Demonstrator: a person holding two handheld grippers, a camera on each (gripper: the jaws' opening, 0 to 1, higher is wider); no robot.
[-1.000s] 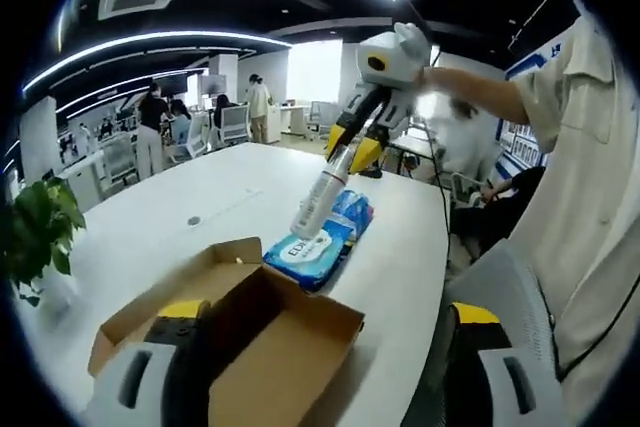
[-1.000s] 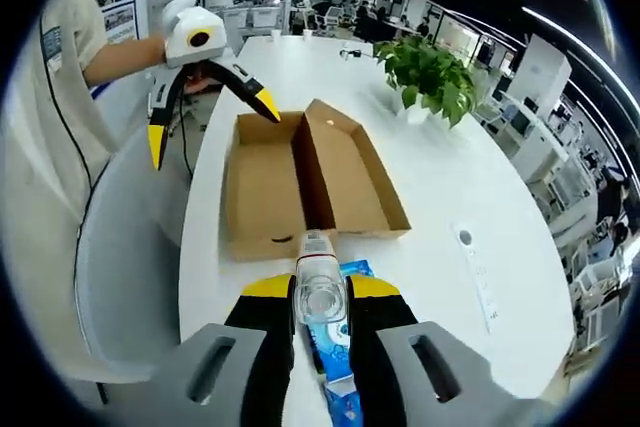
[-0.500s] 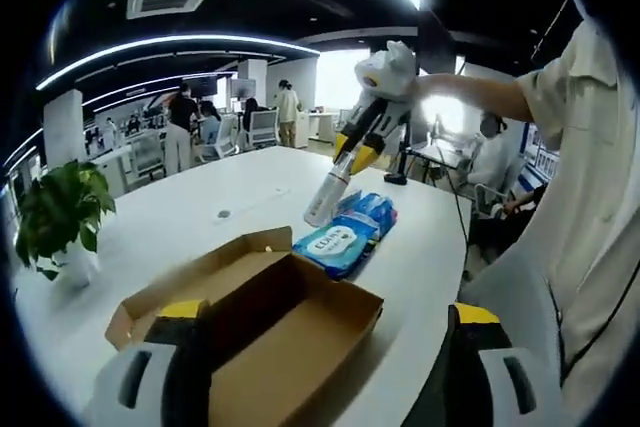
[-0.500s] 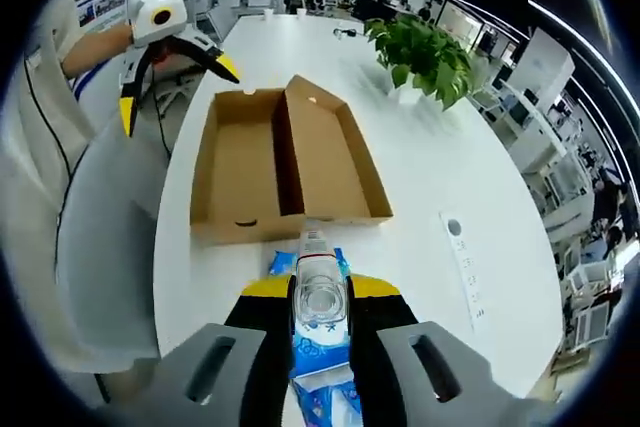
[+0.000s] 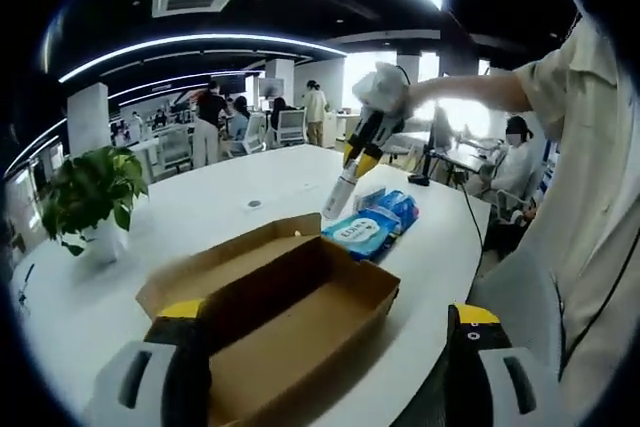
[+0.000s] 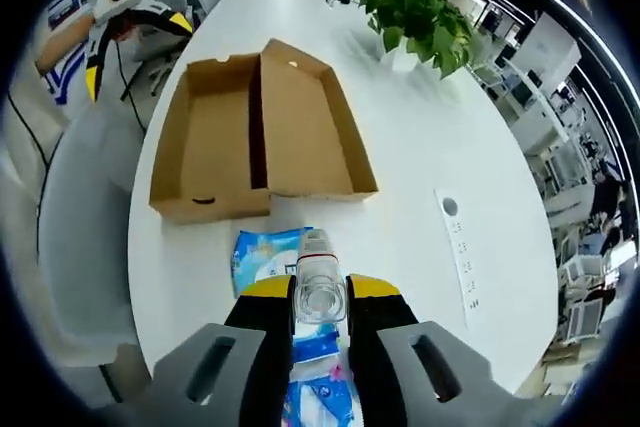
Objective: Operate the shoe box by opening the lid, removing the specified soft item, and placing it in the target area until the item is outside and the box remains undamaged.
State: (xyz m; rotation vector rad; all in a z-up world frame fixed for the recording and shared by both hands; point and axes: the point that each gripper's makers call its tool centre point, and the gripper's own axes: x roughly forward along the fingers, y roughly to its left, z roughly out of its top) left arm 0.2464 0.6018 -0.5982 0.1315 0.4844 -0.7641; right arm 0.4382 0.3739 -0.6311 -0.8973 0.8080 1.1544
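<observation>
The brown cardboard shoe box [image 5: 300, 297] lies open on the white table [image 5: 225, 192], its lid folded out flat beside it, and its inside looks bare. My left gripper [image 5: 325, 312] hangs open above the box's near end. My right gripper [image 6: 320, 292] is shut on a white tube [image 6: 318, 272] with a clear cap, held in the air over two blue wipe packs [image 6: 262, 257] just past the box [image 6: 300, 122]. In the left gripper view the right gripper [image 5: 362, 142] points the tube [image 5: 340, 197] down at the packs [image 5: 365, 232]. The left gripper [image 6: 120, 17] shows open at the box's far side.
A potted plant [image 5: 90, 192] stands on the table to the box's side, also the plant [image 6: 415, 12]. A round table socket [image 6: 450, 207] and a printed strip lie on the table. A person's sleeve [image 5: 590, 197] and a grey chair are at the table edge. People and desks are far behind.
My right gripper has carried the tube farther from the box and now hovers past the wipe packs. The left gripper stays open; its view has shifted along the box.
</observation>
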